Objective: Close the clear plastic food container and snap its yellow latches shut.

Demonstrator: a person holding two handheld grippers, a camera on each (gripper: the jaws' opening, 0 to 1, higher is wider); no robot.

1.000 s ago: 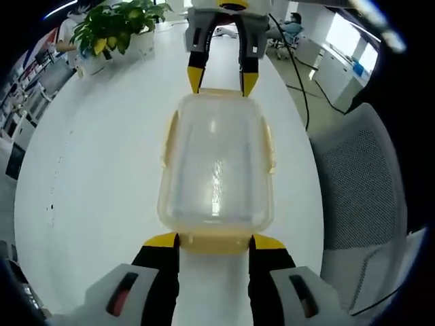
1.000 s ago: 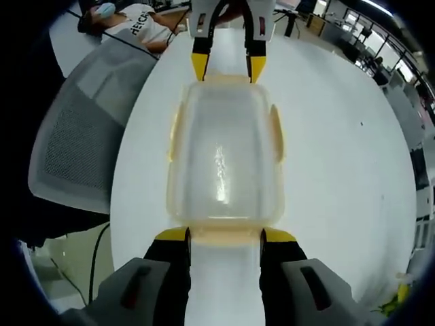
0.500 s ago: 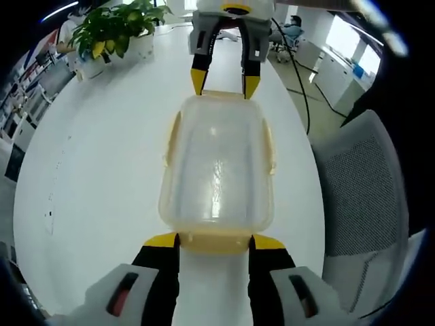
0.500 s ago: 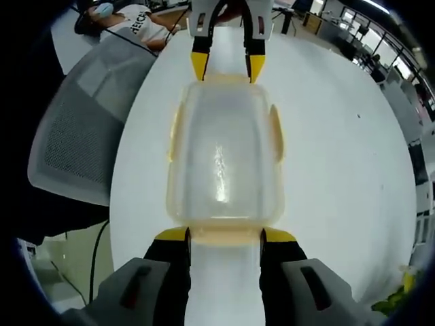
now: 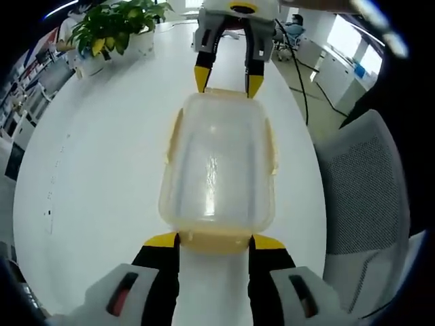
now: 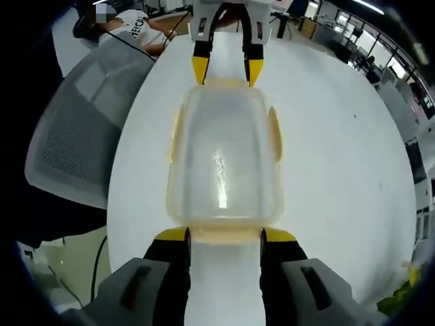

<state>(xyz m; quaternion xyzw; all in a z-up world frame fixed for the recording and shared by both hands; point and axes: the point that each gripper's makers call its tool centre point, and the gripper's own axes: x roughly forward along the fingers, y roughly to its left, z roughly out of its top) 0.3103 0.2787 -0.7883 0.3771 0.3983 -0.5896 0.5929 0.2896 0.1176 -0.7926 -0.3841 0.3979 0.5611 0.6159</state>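
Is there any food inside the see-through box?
No, the box looks bare inside in the left gripper view; you can see straight through it to the white table.

White round table point(image 5: 102, 156); potted plant point(image 5: 115, 27) at its far edge; grey mesh chair point(image 6: 75, 129) beside the table; cable point(image 5: 299, 75), apparently trailing over the floor.

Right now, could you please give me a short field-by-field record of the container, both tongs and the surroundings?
container: clear plastic food container, lid on, resting on white table
latches: yellow latches on its long sides, lying against the walls
left tongs: left tongs, open, tips at the near short end
right tongs: right tongs, open, tips at the opposite short end
nearby: potted plant, grey mesh chair
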